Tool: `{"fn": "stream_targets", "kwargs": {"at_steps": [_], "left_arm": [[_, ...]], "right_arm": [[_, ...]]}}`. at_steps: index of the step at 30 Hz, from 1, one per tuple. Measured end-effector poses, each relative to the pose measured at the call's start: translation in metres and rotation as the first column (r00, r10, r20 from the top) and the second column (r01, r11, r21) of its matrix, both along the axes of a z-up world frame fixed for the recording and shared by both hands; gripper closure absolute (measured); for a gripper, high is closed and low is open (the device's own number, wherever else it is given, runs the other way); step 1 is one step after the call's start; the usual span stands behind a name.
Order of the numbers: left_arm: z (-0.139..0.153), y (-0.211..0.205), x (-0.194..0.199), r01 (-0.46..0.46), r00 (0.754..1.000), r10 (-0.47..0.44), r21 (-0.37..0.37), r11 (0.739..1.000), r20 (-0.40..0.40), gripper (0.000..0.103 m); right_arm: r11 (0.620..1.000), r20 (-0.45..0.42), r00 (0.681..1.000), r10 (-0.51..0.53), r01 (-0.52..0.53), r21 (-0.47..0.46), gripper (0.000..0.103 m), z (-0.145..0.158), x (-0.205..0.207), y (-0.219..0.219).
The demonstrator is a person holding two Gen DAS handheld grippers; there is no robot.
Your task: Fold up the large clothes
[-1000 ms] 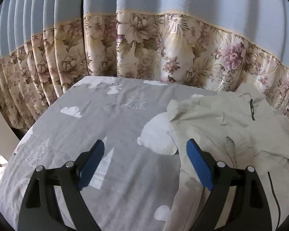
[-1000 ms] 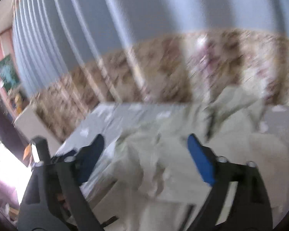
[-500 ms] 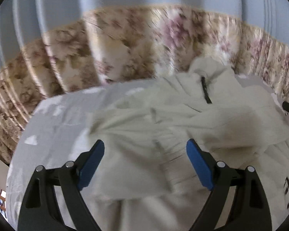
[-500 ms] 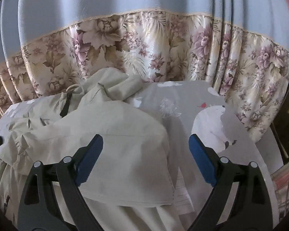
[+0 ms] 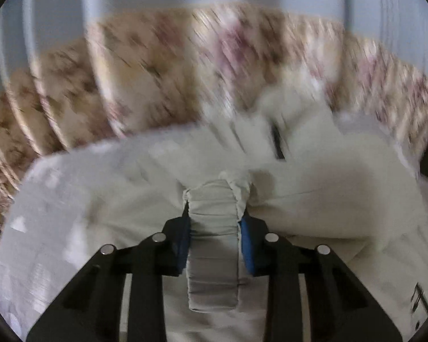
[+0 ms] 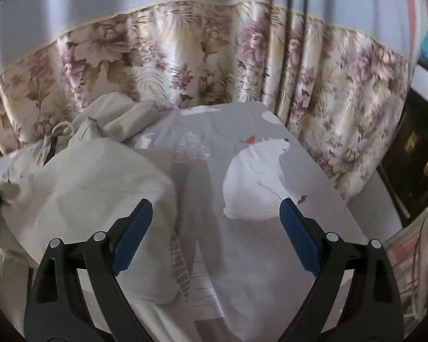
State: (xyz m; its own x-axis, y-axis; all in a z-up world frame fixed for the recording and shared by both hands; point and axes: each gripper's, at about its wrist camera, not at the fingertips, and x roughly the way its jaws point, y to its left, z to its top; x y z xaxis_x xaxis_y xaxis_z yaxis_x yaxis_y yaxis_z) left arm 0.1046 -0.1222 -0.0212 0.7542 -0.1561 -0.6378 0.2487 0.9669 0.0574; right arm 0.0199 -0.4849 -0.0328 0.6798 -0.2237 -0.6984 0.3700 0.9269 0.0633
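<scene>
A cream jacket lies crumpled on the bed, its dark zipper toward the far side. My left gripper has its jaws closing, with the jacket's gathered elastic cuff between them; both blue pads press against the sides of the cuff. The left wrist view is blurred by motion. In the right wrist view the jacket lies at the left, its edge just under the left finger. My right gripper stands wide open above the grey sheet with nothing between its fingers.
The grey sheet carries a white polar bear print to the right of the jacket. A floral and blue curtain hangs close behind the bed. The bed's right edge drops off toward dark furniture.
The left jaws have come together from wide open onto the cuff. The right gripper has shifted to the right, so the jacket now sits left of it and the bare sheet lies under it.
</scene>
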Motion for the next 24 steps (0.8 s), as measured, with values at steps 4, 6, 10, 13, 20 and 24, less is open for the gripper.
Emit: {"fn": "stream_targets", "kwargs": {"at_steps": [4, 6, 10, 13, 20, 24], "left_arm": [[0.037, 0.028, -0.009, -0.014, 0.996, 0.012, 0.018, 1.0, 0.09, 0.073], [0.03, 0.031, -0.009, 0.008, 0.998, -0.012, 0.06, 0.998, 0.062, 0.072], [-0.023, 0.042, -0.004, 0.016, 0.997, -0.008, 0.118, 0.993, -0.074, 0.072], [-0.056, 0.05, -0.004, 0.002, 0.99, 0.014, 0.116, 0.993, -0.14, 0.07], [-0.034, 0.062, -0.022, -0.033, 0.996, 0.041, 0.1, 0.994, -0.08, 0.027], [0.008, 0.081, -0.016, -0.058, 0.998, 0.059, 0.041, 0.997, -0.023, 0.016]], "right_arm": [[0.999, 0.0, 0.999, 0.035, -0.035, 0.026, 0.012, -0.001, 0.003, 0.008], [0.997, -0.012, 0.997, 0.074, -0.073, 0.04, 0.012, -0.005, 0.007, 0.018], [0.991, -0.077, 0.988, 0.137, -0.137, 0.009, 0.012, -0.021, 0.02, 0.044], [0.979, -0.196, 0.969, 0.15, -0.174, -0.109, 0.012, -0.041, 0.029, 0.063], [0.984, -0.062, 0.988, 0.138, -0.144, -0.102, 0.011, -0.004, 0.019, 0.058], [0.987, -0.02, 0.987, 0.161, -0.161, 0.008, 0.01, 0.02, 0.036, 0.046]]}}
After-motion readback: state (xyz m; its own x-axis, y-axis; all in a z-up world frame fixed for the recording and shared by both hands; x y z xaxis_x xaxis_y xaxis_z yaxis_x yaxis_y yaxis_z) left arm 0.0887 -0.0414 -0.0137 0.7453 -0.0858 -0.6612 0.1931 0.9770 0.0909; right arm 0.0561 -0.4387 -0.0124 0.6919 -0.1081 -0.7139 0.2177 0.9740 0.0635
